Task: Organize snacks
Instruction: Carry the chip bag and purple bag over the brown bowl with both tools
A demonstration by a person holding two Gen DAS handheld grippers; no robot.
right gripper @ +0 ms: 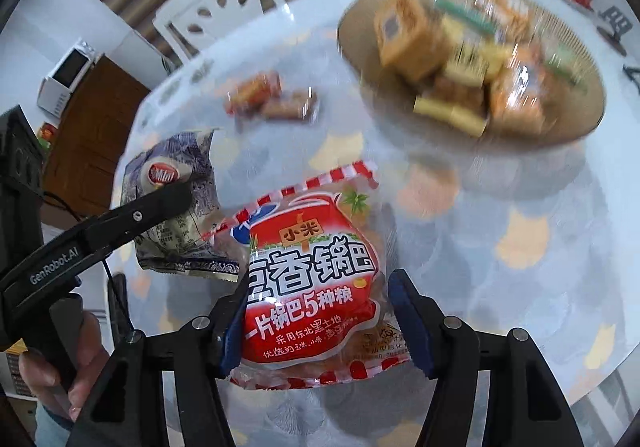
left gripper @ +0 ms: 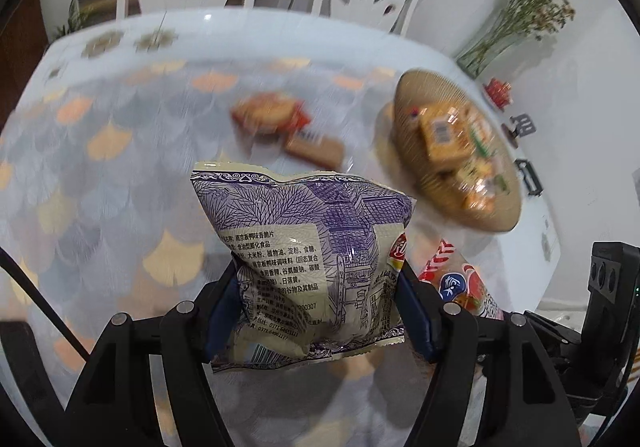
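Several packets are already piled in the woven tray (right gripper: pixel 352 47) near the table's far right edge. The purple-printed bag (left gripper: pixel 312 247) is pinched by the left gripper (left gripper: pixel 320 311) and the red rice-crust bag (right gripper: pixel 316 287) by the right gripper (right gripper: pixel 320 323), both held above the table (left gripper: pixel 120 167). Two small packets (left gripper: pixel 288 127) are left at mid-table.

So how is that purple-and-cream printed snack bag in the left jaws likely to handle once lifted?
The purple-and-cream printed snack bag probably handles as light and puffy: it stands up between the left gripper jaws without sagging. Its crinkled film dents at the pads, so the contents may be crushable. The glossy wrapper could slip if the grip loosens.
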